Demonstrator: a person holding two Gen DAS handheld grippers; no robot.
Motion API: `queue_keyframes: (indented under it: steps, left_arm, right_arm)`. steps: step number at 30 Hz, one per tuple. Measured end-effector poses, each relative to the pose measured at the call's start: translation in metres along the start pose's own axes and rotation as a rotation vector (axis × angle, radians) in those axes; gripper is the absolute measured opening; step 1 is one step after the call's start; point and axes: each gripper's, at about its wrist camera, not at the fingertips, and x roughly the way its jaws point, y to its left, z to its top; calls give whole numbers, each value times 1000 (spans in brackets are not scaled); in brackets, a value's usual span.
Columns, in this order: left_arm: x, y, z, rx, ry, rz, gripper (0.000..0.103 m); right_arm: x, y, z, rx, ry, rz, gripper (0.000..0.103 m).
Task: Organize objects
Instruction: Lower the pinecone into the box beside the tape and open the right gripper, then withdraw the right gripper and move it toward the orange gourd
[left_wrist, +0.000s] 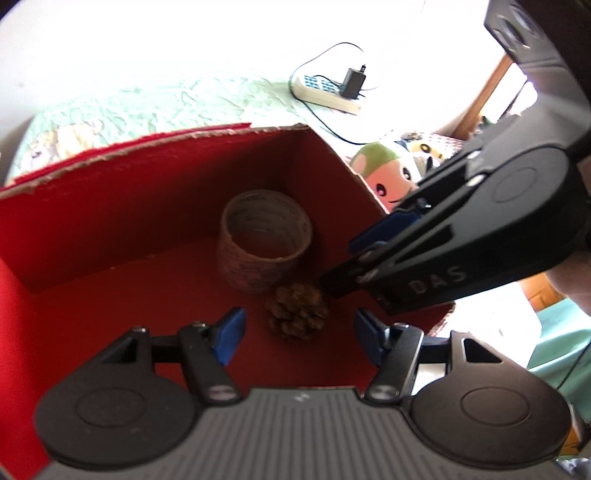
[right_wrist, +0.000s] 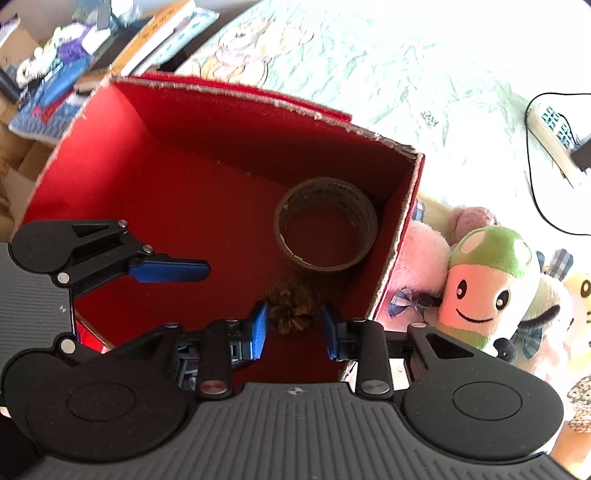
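Right gripper (right_wrist: 293, 325) is down inside the red box (right_wrist: 155, 122), its blue pads either side of the pine cone (right_wrist: 293, 306) — the jaws sit narrow, close to the cone's flanks, but a sliver of gap seems to show on each side, so I'd call it straddling, not yet pinching. The cone rests on the box floor, just in front of the tape roll (right_wrist: 327, 225), near the right wall.

Left gripper (left_wrist: 299, 328) hovers at the near edge of the box, spread wide, nothing between its pads; the cone lies just beyond them.

To do this well, whether it is a pickup or a release: keep the right gripper steep and centred on the cone — those scales are springy and uneven, so a squeeze should land across the widest part. Mind the tape roll behind and the other gripper crowding in.

The count: one box, one pine cone, one tape roll inside. Outside on the bed, several plush toys (right_wrist: 487, 280) against the box wall, and one power strip (left_wrist: 325, 92).
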Motion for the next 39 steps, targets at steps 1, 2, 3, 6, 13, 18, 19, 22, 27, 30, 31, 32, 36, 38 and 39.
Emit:
queue_keyframes:
  steps: [1, 2, 3, 6, 13, 18, 19, 22, 27, 30, 31, 32, 36, 38, 39]
  left_arm:
    - [0, -1, 0, -2, -1, 20, 67]
    - [-1, -1, 1, -5, -1, 36, 67]
    - [-2, -1, 0, -9, -1, 48, 68]
    - [-5, -5, 0, -11, 2, 104, 68]
    - [-17, -20, -3, -2, -6, 259, 76]
    - [-31, -27, -5, -11, -23, 342, 79]
    - [-34, -29, -6, -12, -26, 362, 79]
    - [-42, -34, -9, -25, -29, 404, 82]
    - [-52, -46, -15, -47, -38, 461, 88]
    - [-59, -55, -21, -52, -39, 494, 88]
    - [-60, -58, -22, -55, -40, 504, 88]
    - [-63, -60, -24, -59, -40, 514, 88]
    - [-68, -68, -31, -84, -37, 546, 88]
    - [-71, -72, -35, -101, -37, 558, 88]
    - [-72, -74, -36, -107, -39, 565, 88]
  right_arm:
    - [-2, 0, -3, 15, -16, 3, 32]
    - [-4, 0, -7, 30, -30, 7, 32]
    - [-5, 0, -10, 44, -43, 7, 32]
    - [-8, 2, -20, 73, -73, 14, 32]
    - [-22, 11, -30, 106, -136, 30, 32]
    - [-41, -19, -7, 113, -186, 41, 33]
    - [-43, -19, -8, 112, -196, 40, 33]
    - [-50, -17, -16, 113, -225, 39, 33]
    - [-61, -20, -29, 136, -273, 35, 34]
    - [-68, -21, -38, 146, -292, 45, 37]
    - [-70, -22, -41, 150, -300, 52, 38]
    - [-73, -23, -44, 153, -308, 56, 38]
    - [-82, -22, -56, 142, -338, 62, 38]
    - [-84, -21, -62, 130, -346, 69, 38]
    - [-85, -20, -64, 126, -349, 75, 38]
